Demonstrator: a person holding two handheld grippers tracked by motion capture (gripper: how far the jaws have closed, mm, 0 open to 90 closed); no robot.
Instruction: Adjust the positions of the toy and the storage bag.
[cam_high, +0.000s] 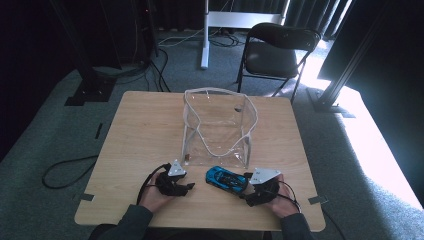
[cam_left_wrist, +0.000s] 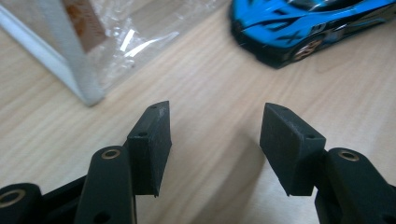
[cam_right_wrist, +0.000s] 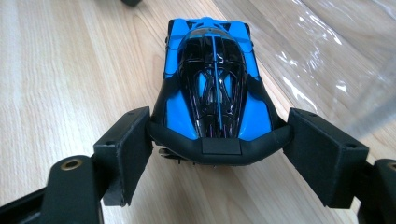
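Table (cam_high: 135, 130), wood. Clear bag (cam_high: 218, 127) lies at its middle, mouth toward the far edge. Blue car (cam_high: 226, 178) sits on the near part, just in front of the bag's near edge. Right gripper (cam_right_wrist: 217, 140) clamped on the car's rear end, pads pressing both sides. Left gripper (cam_left_wrist: 215, 140) beside the car, jaws apart, nothing between them, bag corner close ahead.
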